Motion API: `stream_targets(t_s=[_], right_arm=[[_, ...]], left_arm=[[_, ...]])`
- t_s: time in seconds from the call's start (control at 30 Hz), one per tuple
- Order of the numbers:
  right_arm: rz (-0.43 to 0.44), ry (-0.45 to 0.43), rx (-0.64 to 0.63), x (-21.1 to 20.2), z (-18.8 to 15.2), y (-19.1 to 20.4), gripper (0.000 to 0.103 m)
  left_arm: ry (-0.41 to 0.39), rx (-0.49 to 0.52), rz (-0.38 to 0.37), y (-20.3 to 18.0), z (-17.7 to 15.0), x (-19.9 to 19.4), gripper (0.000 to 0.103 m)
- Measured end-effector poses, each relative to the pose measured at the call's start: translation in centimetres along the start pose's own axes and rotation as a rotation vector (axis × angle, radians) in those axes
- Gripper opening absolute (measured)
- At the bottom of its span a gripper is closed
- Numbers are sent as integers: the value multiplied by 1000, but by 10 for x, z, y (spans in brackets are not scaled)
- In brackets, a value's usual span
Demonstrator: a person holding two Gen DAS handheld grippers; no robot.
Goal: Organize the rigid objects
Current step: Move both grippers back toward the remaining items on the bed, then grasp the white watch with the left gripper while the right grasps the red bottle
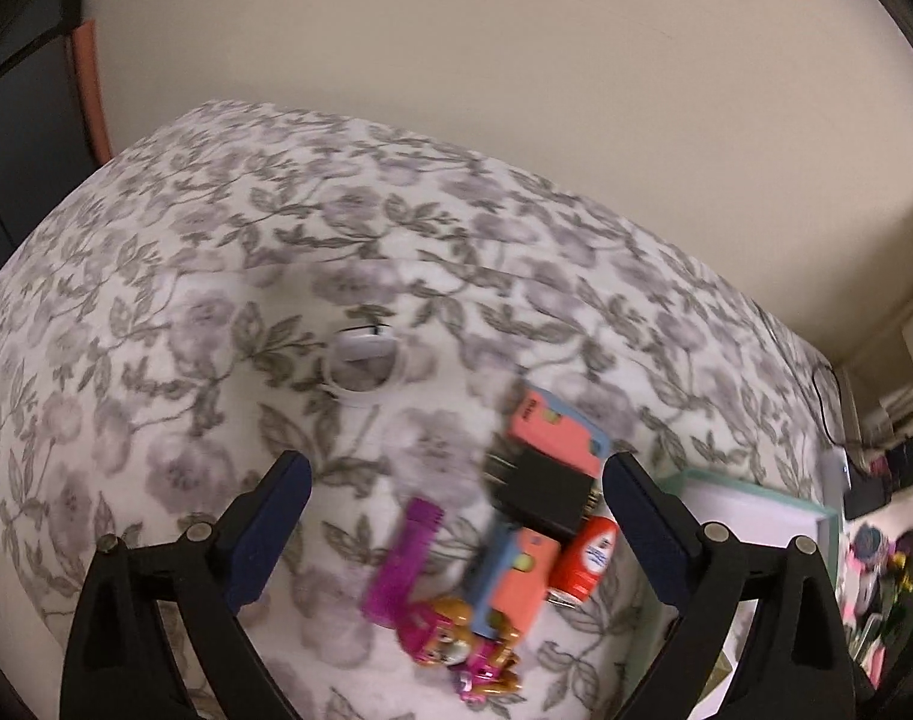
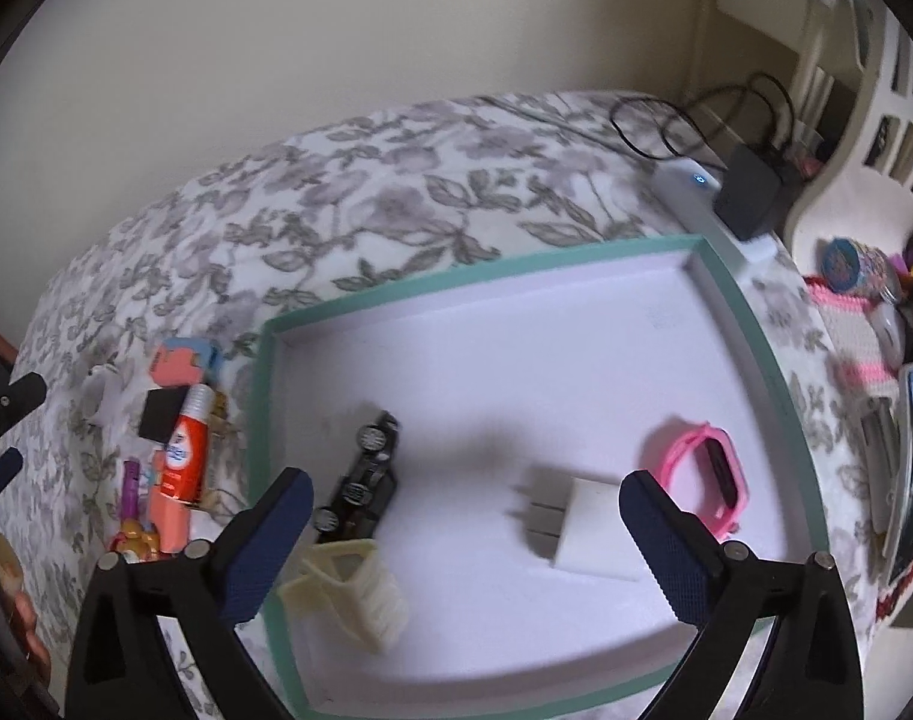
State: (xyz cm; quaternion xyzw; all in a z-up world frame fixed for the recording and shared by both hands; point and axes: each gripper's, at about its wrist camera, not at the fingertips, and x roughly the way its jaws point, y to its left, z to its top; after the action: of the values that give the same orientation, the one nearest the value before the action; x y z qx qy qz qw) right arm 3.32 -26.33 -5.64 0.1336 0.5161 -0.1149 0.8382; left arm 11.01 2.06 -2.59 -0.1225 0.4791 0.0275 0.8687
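Grippers both stand wide with nothing between the pads. Left gripper (image 1: 456,516) hangs over a flowered cloth (image 1: 216,276), above a huddle of small things: a purple comb (image 1: 399,564), a black cube (image 1: 543,495), a red tube (image 1: 588,558), two coral-and-blue blocks, one beyond the cube (image 1: 555,426) and one nearer (image 1: 519,579), and a toy pup (image 1: 462,648) nearest the camera. The cube lies across the two blocks and touches the tube. A white ring (image 1: 366,369) sits apart, farther out on the cloth. At the right edge of this view a corner of the green-rimmed tray (image 1: 828,534) shows.

Right gripper (image 2: 465,531) hovers over that tray (image 2: 264,420), whose floor is white. Inside it lie a black toy car (image 2: 363,474) near the left wall, a cream hair clip (image 2: 351,591) at the near left corner, a white plug (image 2: 582,531) between the fingers but untouched, and a pink watch (image 2: 711,474) just beyond the right fingertip. The huddle lies on the cloth just left of the tray. Behind the tray's far right corner sit a white box (image 2: 690,189) with a blue light and a black adapter (image 2: 750,192) with cables
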Motion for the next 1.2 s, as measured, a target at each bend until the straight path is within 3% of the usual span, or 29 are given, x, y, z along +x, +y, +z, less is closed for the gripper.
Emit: stream_targets(t_s=[0.2,0.4,0.73,0.9,1.2], right_arm=[[34,-57,-93,-7,-1,34,103],[142,-49,-154,-6,-6,72,103],[233,0,-173,7,-10,113,103],[250,31,-177,20,-5,126,102],[263,117,-169,50,3,140,74]], left_arm=[[-35,-67,56,27,7,-6,98],[-64,-79,95,43,12,-13,98],[-9,-126,100,73,19,0,98],[37,-101,116,81,34,16,98],[168,-123,104,87,44,68,98]])
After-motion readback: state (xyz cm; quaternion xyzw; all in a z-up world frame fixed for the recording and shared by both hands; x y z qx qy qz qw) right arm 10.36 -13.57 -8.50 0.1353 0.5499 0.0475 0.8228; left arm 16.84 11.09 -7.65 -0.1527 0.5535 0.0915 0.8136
